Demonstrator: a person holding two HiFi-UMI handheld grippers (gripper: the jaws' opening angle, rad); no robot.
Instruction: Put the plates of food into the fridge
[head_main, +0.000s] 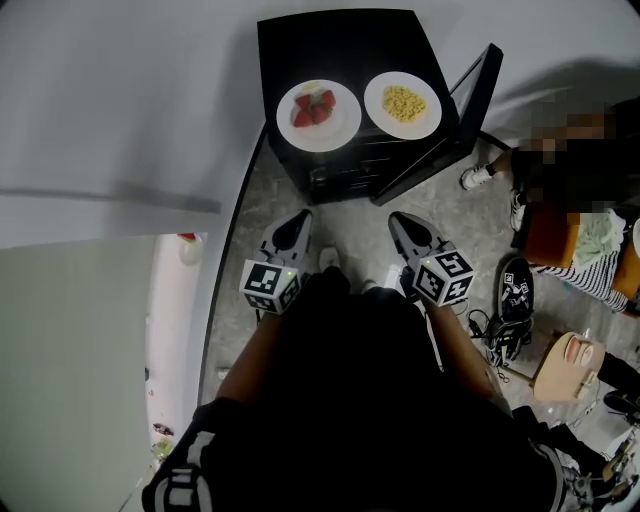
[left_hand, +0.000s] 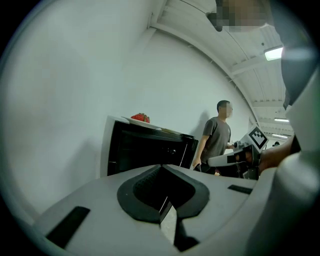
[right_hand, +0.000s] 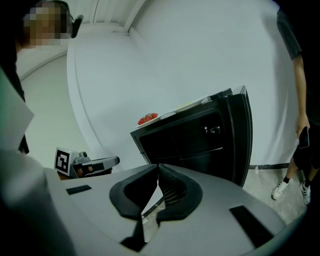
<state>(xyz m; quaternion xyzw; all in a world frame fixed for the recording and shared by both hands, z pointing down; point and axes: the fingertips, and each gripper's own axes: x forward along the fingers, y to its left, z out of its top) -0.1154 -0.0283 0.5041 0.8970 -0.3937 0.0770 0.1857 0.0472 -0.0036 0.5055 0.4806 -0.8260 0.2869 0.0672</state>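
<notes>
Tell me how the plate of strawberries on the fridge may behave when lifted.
The plate of strawberries looks rigid and smooth, so probably stiff but slippery at its rim. The loose strawberries could roll if it tilts.

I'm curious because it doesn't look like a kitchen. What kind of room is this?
Probably a lab or test room, not a home kitchen. A small black fridge stands by a bare white wall, cables lie loose on the floor, and strip lights run overhead.
</notes>
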